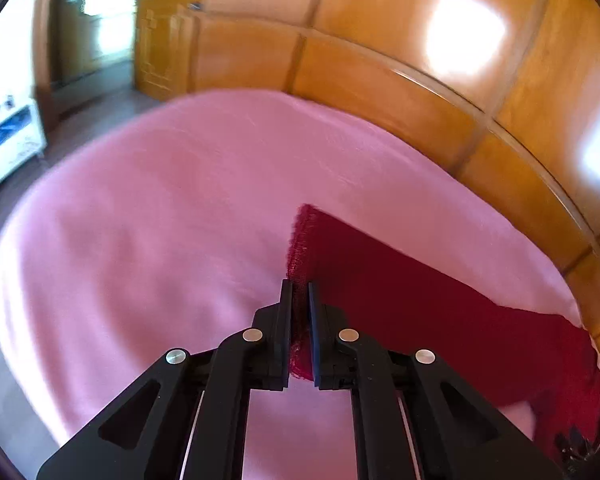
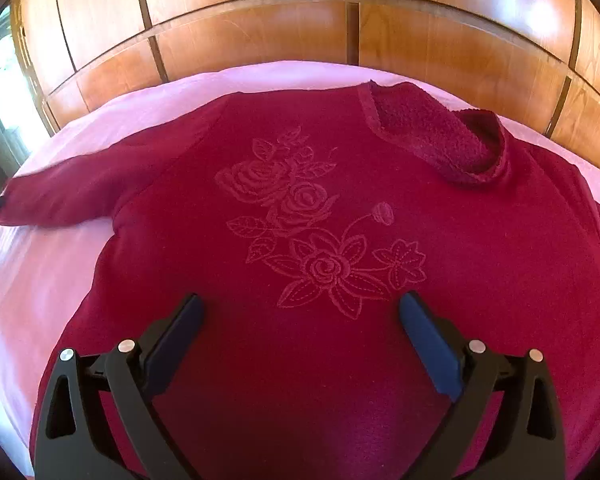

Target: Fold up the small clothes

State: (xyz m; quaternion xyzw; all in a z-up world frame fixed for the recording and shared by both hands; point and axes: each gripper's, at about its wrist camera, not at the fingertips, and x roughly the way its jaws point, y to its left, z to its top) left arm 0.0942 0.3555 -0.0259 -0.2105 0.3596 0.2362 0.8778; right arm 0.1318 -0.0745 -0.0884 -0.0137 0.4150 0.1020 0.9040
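Inspection of the fold station, both of my grippers in view

My left gripper (image 1: 300, 292) is clamped tight on the cuff end of the sleeve (image 1: 400, 300) of a dark red sweater (image 2: 300, 208). Frayed knit edge shows between the two black fingers (image 1: 285, 320), and the sleeve runs from there to the right across the pink bedsheet (image 1: 160, 220). The left wrist view is blurred, so finer detail of the cuff cannot be confirmed.

My right gripper (image 2: 300, 312) stands with its jaws spread wide and holds nothing. It hovers over the lower body of the sweater; whether the fingertips touch the cloth I cannot tell.

The sweater lies front-up and spread flat on the bed. It carries a tone-on-tone embroidered flower motif (image 2: 320, 236) of roses and leaves at mid-chest. The neckline (image 2: 436, 136) sits at the far right, folded open so the fleecy inner face shows. In the right wrist view the sleeve extends to the left edge of frame, where a dark gripper part meets its end.

Behind the bed stands a wall of glossy wooden wardrobe panels (image 2: 260, 32), with bright glare patches on them
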